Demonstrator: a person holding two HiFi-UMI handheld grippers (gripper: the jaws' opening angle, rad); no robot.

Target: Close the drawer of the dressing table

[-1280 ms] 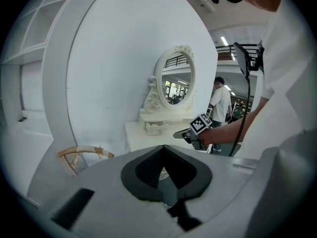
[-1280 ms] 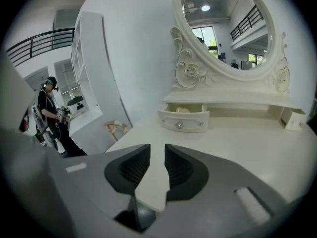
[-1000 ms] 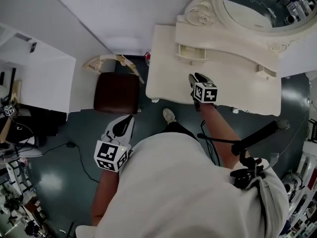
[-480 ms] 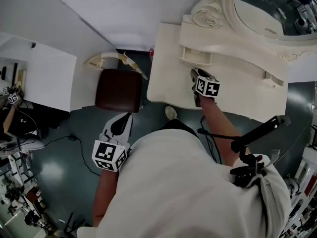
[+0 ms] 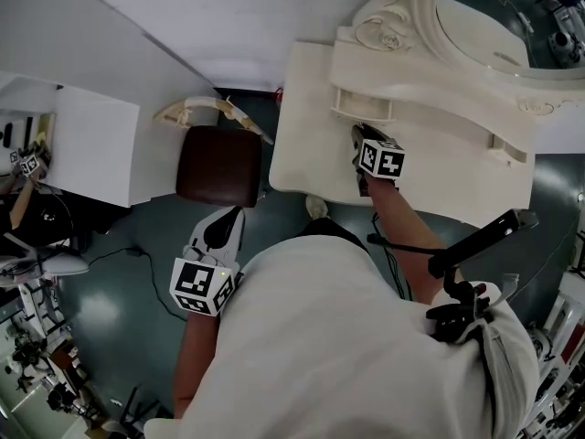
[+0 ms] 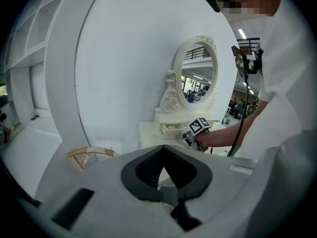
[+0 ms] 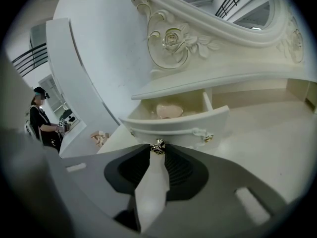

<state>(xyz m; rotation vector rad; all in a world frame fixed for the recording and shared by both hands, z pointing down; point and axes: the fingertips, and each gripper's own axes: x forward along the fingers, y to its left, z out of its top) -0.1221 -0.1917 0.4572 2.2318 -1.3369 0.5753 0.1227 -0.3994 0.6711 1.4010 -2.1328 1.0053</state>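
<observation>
The cream dressing table [image 5: 306,149] has its small left drawer [image 5: 360,108] pulled open under the mirror shelf. In the right gripper view the drawer [image 7: 173,125] shows a pale pink heart-shaped thing [image 7: 169,110] inside and a metal knob [image 7: 157,146] on its front. My right gripper [image 5: 357,135] [image 7: 157,150] is closing, and its tips touch the knob on both sides. My left gripper [image 5: 228,219] [image 6: 163,148] hangs low over the floor beside the stool, its tips together and holding nothing.
A brown padded stool [image 5: 218,166] stands left of the table, with a curved wooden frame [image 5: 208,111] behind it on the floor. An ornate oval mirror [image 5: 498,12] rises at the table's back. White walls and a white cabinet [image 5: 91,140] lie to the left.
My right gripper has moved in across the tabletop to the drawer front. The left gripper stays by the stool.
</observation>
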